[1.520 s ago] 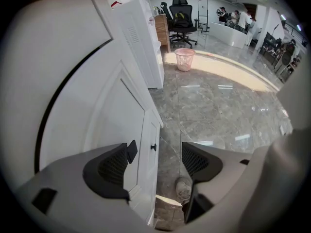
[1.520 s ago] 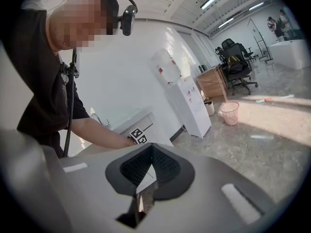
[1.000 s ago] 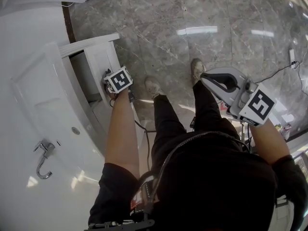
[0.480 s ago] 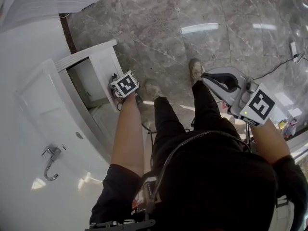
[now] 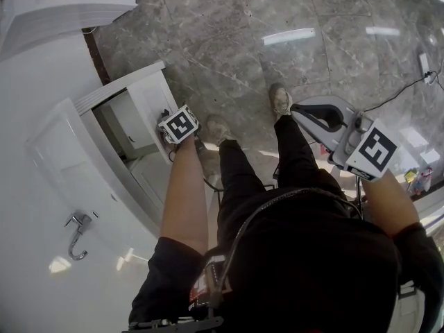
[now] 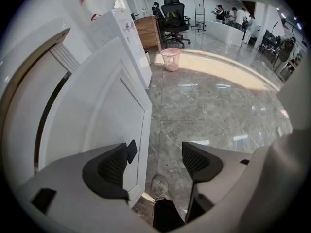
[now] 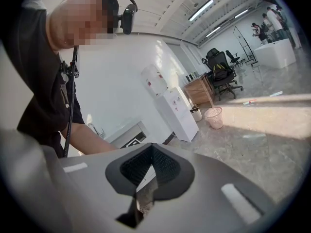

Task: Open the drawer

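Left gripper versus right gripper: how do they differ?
The left gripper has tongs apart beside the drawer front; the right gripper has tongs shut on nothing. The left gripper reaches down to the drawer; the right gripper is held away over the floor. Both carry marker cubes.

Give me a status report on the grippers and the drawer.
Left gripper open, jaws apart at the edge of the drawer. Right gripper shut, empty, held aside. Drawer pulled out; person's shoe just ahead of it.

drawer (image 5: 149, 103): smooth paint | floor (image 5: 277, 12): glossy, probably marble | faucet (image 5: 78, 236): shiny metal
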A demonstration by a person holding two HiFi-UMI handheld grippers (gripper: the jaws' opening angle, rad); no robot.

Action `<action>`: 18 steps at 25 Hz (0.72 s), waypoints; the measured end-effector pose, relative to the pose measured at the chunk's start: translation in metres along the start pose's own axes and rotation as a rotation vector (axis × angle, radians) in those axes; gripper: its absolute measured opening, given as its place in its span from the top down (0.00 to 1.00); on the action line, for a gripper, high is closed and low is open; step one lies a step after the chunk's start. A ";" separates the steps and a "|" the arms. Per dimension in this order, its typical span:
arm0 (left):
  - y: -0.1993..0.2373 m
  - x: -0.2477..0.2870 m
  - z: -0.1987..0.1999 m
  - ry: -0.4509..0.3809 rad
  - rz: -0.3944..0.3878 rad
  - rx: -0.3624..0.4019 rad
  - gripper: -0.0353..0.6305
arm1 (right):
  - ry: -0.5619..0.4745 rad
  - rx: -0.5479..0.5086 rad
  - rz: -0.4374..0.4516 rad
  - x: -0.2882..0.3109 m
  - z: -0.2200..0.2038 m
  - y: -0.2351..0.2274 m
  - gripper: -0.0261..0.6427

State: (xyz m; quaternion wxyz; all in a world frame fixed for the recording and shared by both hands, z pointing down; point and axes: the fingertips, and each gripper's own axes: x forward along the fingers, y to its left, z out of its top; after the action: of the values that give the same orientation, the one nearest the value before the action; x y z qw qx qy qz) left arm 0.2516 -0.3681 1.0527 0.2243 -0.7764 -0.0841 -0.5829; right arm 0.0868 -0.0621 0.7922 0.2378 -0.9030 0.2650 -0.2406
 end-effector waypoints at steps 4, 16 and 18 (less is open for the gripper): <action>-0.004 -0.001 -0.004 0.036 0.005 -0.015 0.43 | -0.004 0.009 -0.001 -0.010 0.000 -0.010 0.96; -0.010 -0.004 -0.006 0.060 0.008 0.005 0.43 | -0.042 0.000 0.006 -0.033 0.002 -0.026 0.96; -0.010 -0.003 -0.006 0.066 0.008 -0.001 0.43 | -0.052 -0.002 0.014 -0.034 0.004 -0.027 0.96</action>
State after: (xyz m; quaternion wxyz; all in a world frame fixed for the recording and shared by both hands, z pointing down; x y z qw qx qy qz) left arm 0.2411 -0.3616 1.0536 0.2287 -0.7572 -0.0732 -0.6074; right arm 0.0736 -0.0204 0.7942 0.2453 -0.9073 0.2651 -0.2154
